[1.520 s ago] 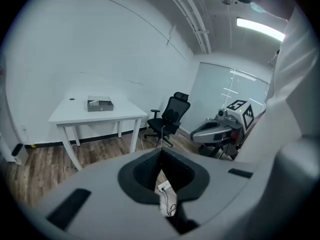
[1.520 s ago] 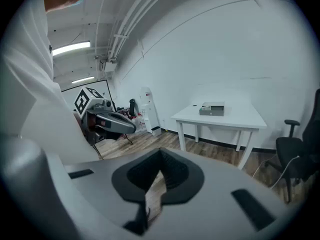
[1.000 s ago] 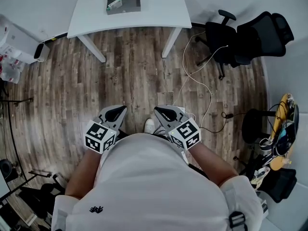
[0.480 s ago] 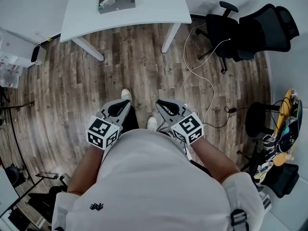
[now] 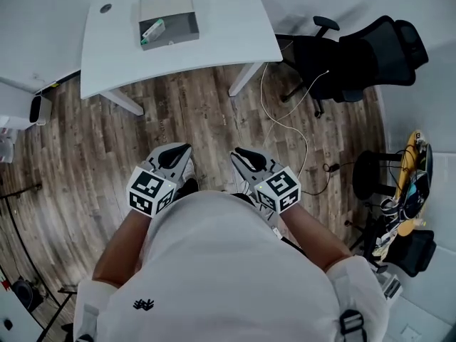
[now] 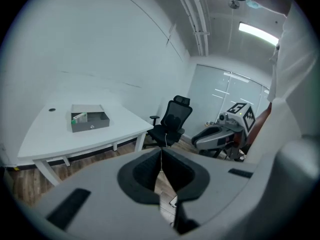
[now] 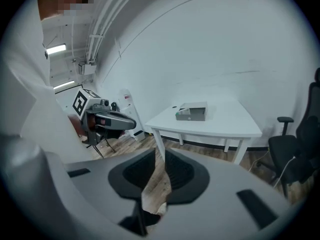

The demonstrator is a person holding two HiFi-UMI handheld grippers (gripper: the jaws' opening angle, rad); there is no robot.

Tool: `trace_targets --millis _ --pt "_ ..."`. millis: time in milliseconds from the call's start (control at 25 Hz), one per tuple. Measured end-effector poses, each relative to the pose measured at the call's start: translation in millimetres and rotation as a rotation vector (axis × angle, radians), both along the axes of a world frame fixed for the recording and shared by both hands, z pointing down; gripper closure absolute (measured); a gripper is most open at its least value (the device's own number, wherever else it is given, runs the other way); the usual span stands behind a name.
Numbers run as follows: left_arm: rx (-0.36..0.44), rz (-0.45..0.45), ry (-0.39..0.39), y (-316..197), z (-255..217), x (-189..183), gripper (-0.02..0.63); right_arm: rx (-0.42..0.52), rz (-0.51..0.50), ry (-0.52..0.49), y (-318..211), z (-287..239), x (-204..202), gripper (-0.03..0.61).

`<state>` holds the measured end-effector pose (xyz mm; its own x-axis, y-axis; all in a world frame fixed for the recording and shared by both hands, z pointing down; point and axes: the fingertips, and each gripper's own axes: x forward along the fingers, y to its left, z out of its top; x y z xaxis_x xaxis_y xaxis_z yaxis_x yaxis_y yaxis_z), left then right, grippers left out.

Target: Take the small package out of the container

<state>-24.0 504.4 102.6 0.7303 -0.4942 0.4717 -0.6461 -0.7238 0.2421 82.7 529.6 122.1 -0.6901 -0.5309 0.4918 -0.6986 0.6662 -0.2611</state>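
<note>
On the white table (image 5: 228, 27) sits a grey open-topped container (image 5: 169, 20). A small green and white package (image 5: 152, 30) lies at its left end. The container (image 6: 89, 119) and package (image 6: 78, 117) also show in the left gripper view, and the container (image 7: 192, 112) appears far off in the right gripper view. Both grippers hang at waist height over the wood floor, well short of the table. My left gripper (image 5: 174, 155) is shut and empty, its jaws meeting (image 6: 161, 156). My right gripper (image 5: 246, 159) shows a narrow empty gap (image 7: 160, 151).
Two black office chairs (image 5: 356, 55) stand right of the table, with a white cable (image 5: 285, 120) trailing across the floor. A stool and cluttered gear (image 5: 406, 191) are at the far right. A white bin (image 5: 39, 109) sits at the left wall.
The table and container have shifted down and left in the head view and look nearer. Both grippers stay in front of the body, with their jaws unchanged.
</note>
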Motion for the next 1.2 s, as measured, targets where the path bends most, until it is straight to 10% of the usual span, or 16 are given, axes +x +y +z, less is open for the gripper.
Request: trace_targets --millis 1200 --pt "0.100 -0.302 -0.238 -316.7 32.6 -105.3 0.539 0.042 -0.129 -0.046 -226.0 -18.9 -10.5 0.523"
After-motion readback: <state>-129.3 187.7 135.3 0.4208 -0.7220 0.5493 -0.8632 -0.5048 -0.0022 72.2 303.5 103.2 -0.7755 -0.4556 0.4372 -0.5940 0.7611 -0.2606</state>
